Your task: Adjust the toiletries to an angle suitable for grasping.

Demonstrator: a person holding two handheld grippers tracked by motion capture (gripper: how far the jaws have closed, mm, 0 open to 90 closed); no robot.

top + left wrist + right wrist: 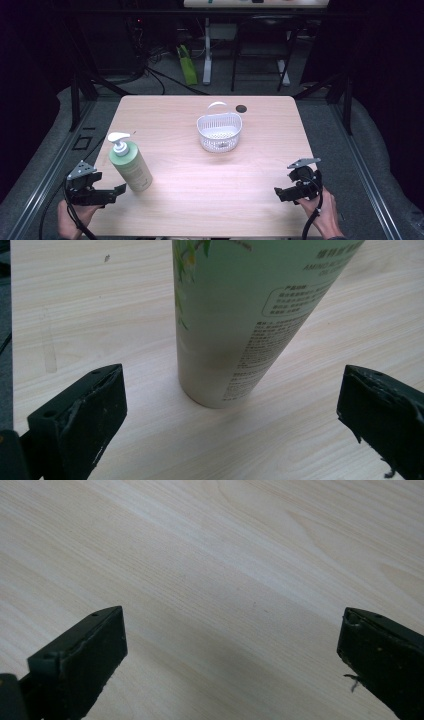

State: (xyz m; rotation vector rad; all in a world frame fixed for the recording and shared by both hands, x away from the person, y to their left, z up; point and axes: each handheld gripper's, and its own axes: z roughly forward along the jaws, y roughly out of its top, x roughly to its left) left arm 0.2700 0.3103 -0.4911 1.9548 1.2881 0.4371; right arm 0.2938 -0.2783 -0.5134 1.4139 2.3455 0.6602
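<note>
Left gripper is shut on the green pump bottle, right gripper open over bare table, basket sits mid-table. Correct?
Not quite. The left gripper is open, not shut: in the left gripper view its jaws stand wide apart, with the green pump bottle upright ahead of them, untouched. The right gripper is open over bare table, and the basket sits mid-table.

Light wood table (pixel 210 175); green pump bottle (pixel 131 165) standing near left; white perforated handled basket (pixel 219 131) centre-back; dark round spot (pixel 241 108) behind basket
</note>
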